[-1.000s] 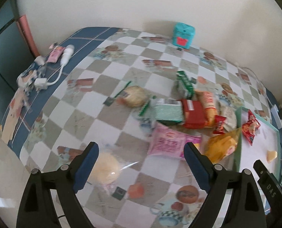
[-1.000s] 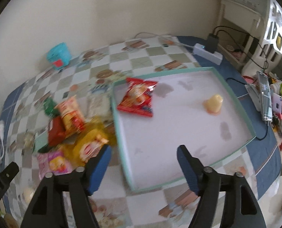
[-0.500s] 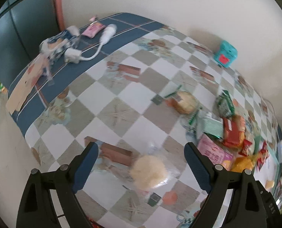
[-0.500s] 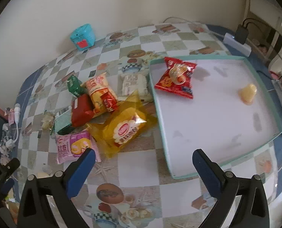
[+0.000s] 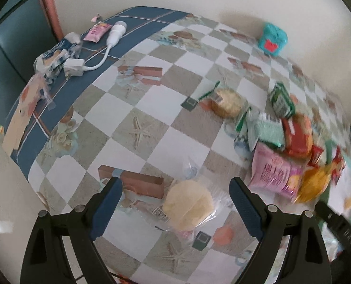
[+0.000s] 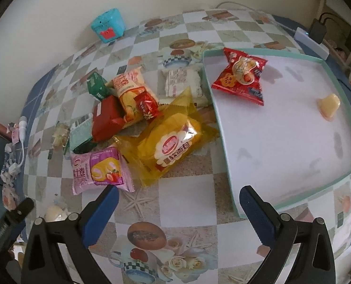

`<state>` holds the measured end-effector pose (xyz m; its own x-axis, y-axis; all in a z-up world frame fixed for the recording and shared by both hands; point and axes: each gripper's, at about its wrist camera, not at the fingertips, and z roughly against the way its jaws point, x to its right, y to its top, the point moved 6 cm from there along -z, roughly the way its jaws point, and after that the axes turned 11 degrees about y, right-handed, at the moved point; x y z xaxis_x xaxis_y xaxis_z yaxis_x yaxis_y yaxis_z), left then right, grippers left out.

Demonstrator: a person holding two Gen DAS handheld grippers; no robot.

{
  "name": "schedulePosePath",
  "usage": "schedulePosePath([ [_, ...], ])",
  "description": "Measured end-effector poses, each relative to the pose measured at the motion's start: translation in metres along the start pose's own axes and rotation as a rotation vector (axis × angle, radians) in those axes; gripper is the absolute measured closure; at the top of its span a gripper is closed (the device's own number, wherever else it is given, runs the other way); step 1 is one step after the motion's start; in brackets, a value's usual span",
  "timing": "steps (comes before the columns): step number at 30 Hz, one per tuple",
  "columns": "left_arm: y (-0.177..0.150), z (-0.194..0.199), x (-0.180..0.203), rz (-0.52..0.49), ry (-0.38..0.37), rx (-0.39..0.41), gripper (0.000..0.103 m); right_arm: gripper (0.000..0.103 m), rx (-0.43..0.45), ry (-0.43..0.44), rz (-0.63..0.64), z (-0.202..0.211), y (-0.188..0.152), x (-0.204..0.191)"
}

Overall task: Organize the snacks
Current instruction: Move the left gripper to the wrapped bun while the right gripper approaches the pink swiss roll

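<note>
Both hands have swung away from the tray since a second ago: the left tongs (image 5: 174, 203) now hang over the pale round cake in clear wrap (image 5: 188, 207) near the table's front edge, and the right tongs (image 6: 179, 209), which were over the tray, now look down on the heap of packets, their jaws wider than before. By my reckoning the sorting has barely begun. Only a red crinkled snack packet (image 6: 240, 75) and a small yellow jelly cup (image 6: 329, 106) lie inside the shallow white tray with the mint-green rim (image 6: 219, 120), well apart from each other. Everything else waits on the checked table (image 5: 142, 127): a big yellow bread bag (image 6: 170, 142), a pink roll-cake packet (image 6: 97, 168), a red box-like pack (image 6: 105, 120), an orange-and-white pouch (image 6: 128, 90), a green packet (image 6: 96, 85), a white wrapped biscuit (image 6: 182, 82) just beside the tray's rim, plus a round brown cracker in its wrapper (image 5: 227, 103). Left tongs stand spread wide, the wrapped cake lying between the fingers but not touched. Right tongs are spread to their widest and empty, the bare table between them, the pink packet just beside the left finger (image 6: 102, 210).
</note>
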<state>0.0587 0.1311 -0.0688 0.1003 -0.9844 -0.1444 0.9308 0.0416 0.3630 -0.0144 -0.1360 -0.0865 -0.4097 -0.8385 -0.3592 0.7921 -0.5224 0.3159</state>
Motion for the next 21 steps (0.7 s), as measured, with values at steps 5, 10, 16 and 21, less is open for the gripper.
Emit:
schedulePosePath([
  [5,-0.010,-0.008,0.003,-0.063,0.000,-0.015,0.011,0.000,-0.037,0.050,0.001,-0.012,-0.002,-0.010],
  [10,-0.017,-0.014,0.005,-0.104,-0.014,-0.030,0.011,0.000,0.004,0.067,0.072,-0.010,0.006,-0.032],
  [16,-0.019,-0.014,0.012,-0.140,-0.034,-0.030,0.011,0.000,0.038,0.095,0.162,-0.009,0.018,-0.058],
  [21,-0.018,-0.004,0.016,-0.162,-0.063,0.000,0.011,0.000,0.042,0.108,0.225,-0.017,0.026,-0.076],
])
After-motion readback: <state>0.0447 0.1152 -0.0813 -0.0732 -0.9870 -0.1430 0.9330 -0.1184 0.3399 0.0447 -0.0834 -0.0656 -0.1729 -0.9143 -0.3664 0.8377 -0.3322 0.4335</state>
